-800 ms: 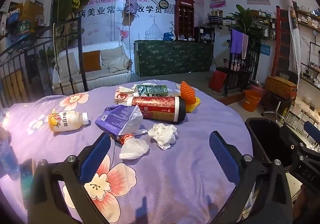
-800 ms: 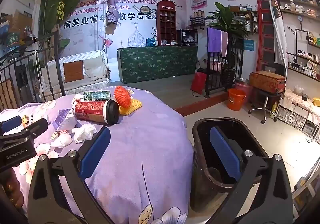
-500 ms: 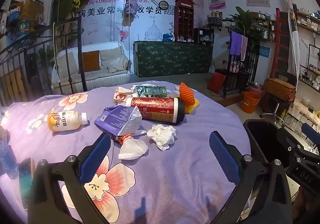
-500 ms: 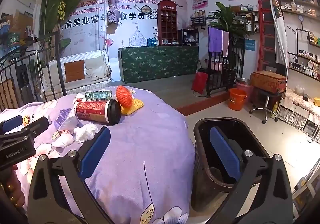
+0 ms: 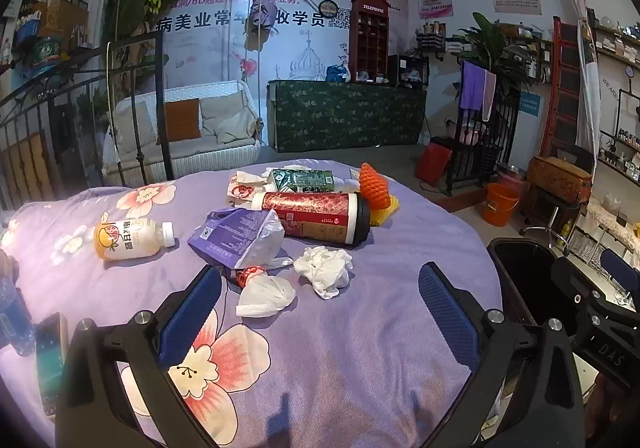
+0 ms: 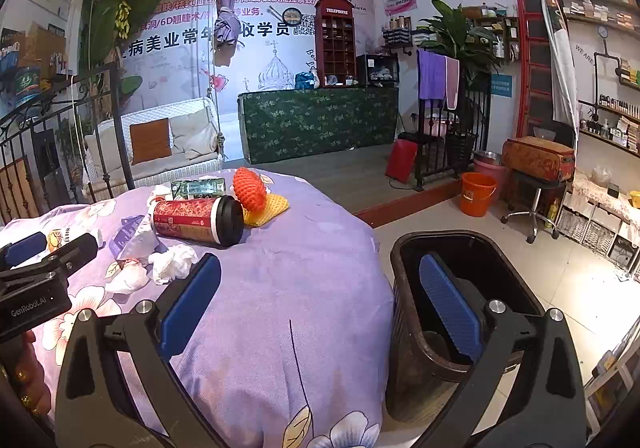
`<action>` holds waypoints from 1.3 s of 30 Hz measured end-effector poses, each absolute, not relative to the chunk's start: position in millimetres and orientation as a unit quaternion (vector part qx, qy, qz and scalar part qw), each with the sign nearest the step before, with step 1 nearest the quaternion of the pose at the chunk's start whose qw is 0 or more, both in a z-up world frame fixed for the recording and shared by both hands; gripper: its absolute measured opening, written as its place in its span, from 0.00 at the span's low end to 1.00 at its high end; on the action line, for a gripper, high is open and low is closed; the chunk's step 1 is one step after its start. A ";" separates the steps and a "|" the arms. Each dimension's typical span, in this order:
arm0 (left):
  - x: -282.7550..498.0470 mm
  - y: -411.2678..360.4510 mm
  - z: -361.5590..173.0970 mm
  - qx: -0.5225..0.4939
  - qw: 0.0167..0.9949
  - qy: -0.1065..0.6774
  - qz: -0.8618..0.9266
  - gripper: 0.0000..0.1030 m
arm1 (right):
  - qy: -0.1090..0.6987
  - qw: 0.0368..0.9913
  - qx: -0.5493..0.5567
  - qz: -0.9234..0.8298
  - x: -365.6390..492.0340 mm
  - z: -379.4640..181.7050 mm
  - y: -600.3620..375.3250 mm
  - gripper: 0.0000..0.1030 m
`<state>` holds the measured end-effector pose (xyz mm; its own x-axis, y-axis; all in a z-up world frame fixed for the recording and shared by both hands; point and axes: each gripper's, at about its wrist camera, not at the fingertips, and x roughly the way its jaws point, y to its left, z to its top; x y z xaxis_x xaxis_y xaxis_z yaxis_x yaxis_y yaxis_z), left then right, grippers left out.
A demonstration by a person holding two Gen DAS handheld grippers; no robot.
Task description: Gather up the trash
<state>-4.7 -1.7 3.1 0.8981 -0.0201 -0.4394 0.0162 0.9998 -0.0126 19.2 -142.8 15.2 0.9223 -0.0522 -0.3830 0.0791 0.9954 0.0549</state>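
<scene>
The left gripper (image 5: 319, 302) hangs spread wide over the purple floral cloth (image 5: 360, 348), its blue ribbed pads (image 5: 188, 314) clear of everything and nothing between them. The right gripper (image 6: 320, 300) is likewise spread wide and holds nothing; its left pad sits over the cloth edge and its right pad over the mouth of the bin (image 6: 404, 260).

The trash lies in a loose cluster on the cloth, beyond the left gripper's fingers. Farthest left is a plastic bottle (image 5: 132, 239) on its side, pale drink inside, orange label, white cap. Next comes a crumpled purple foil bag (image 5: 236, 234), torn open, overlapping a red cup (image 5: 316, 218) lying on its side with a black lid. In front of the bag sits a white wrapper (image 5: 264, 294) with a red twisted end, and just beside it a wadded white tissue (image 5: 326, 272). Behind the cup are a green carton (image 5: 304, 180) and crumpled paper (image 5: 244, 186). Right of the cup, an orange foam net (image 5: 374, 184) rests on a yellow one (image 5: 386, 208).

The bin, dark smooth plastic with rounded corners, stands on the tiled floor just beside the cloth's right edge.
</scene>
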 end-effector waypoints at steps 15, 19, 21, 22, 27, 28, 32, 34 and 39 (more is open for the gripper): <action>-0.8 3.1 -0.6 -0.008 0.973 0.230 -0.011 0.94 | 0.197 0.979 0.037 -0.033 20.7 13.6 -142.9 0.96; -0.9 3.7 -1.2 -0.009 0.973 0.231 -0.012 0.94 | 0.197 0.979 0.038 -0.033 20.4 16.1 -142.9 0.96; -0.9 4.0 -1.2 -0.009 0.973 0.230 -0.012 0.94 | 0.197 0.979 0.039 -0.033 20.2 16.3 -142.9 0.96; -0.8 3.8 -1.1 -0.009 0.973 0.231 -0.012 0.94 | 0.197 0.979 0.039 -0.033 20.2 16.3 -142.9 0.96; -0.9 3.7 -1.2 -0.008 0.973 0.230 -0.012 0.94 | 0.197 0.979 0.039 -0.033 20.1 16.3 -143.1 0.96; -0.9 4.0 -1.2 -0.008 0.973 0.231 -0.012 0.94 | 0.197 0.979 0.039 -0.033 20.1 16.2 -143.1 0.96; -0.8 3.8 -1.5 -0.009 0.973 0.231 -0.012 0.94 | 0.197 0.979 0.039 -0.032 19.9 16.0 -143.1 0.96; -0.8 4.2 -1.9 -0.009 0.973 0.232 -0.012 0.94 | 0.197 0.979 0.039 -0.033 19.8 15.6 -142.8 0.96; -0.8 4.2 -2.4 -0.009 0.973 0.232 -0.012 0.94 | 0.197 0.979 0.040 -0.032 19.8 15.5 -142.9 0.96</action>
<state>-0.8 4.2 -2.4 0.8917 -0.0281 -0.4517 0.0198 0.9995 -0.0230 19.8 -142.9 15.5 0.9200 -0.0472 -0.3890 0.0785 0.9948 0.0648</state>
